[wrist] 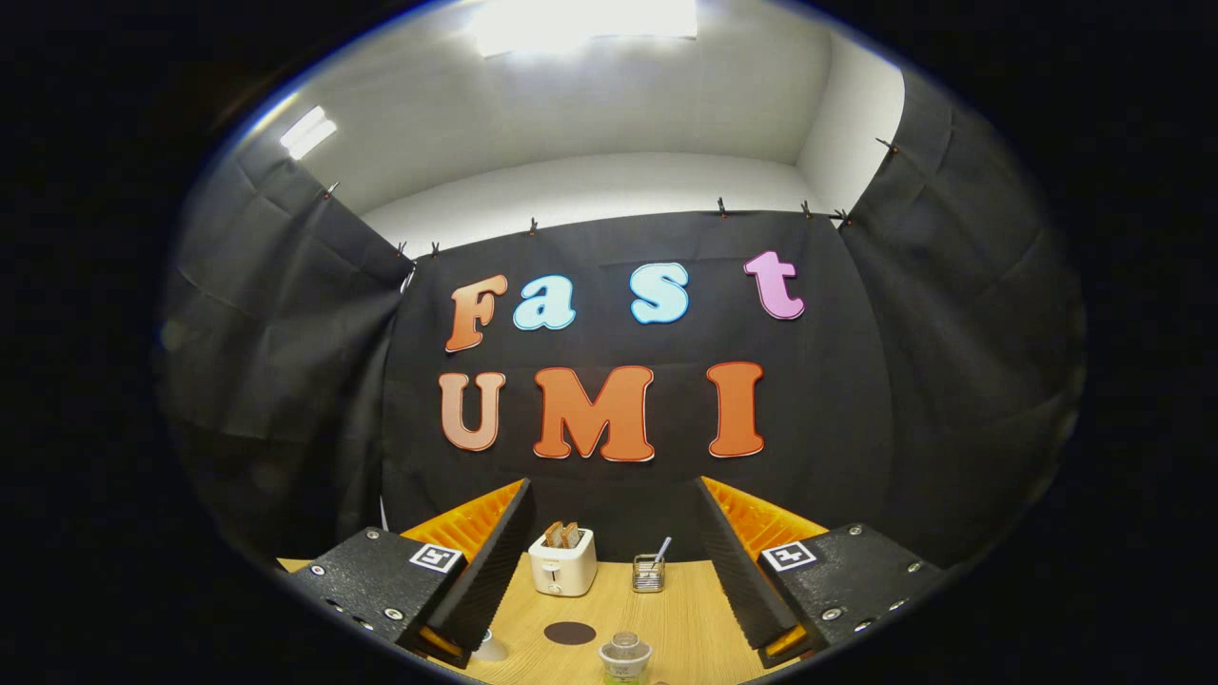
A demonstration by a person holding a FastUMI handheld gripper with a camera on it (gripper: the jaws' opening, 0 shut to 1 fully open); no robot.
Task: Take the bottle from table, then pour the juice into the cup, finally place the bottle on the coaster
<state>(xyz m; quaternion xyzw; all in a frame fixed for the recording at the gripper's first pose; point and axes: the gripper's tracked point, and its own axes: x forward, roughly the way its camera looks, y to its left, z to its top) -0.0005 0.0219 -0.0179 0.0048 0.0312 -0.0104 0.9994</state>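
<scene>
Tongs (623,580) gape wide, empty, above the counter's (685,609) near edge where the bottle (624,658) stands between the fingers; first step pending, judged: descend, centre on bottle, close; coaster (569,633) lies just beyond.

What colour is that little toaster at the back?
The toaster is white, seen in the gripper view beyond the open gripper.

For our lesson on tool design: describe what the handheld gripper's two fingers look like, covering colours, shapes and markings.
The gripper has two wedge-shaped fingers with ribbed black inner pads and orange ridged backs. Each is mounted on a textured black block with silver screws, and each block carries a small white square tag with a black pattern. The jaws stand open.
</scene>
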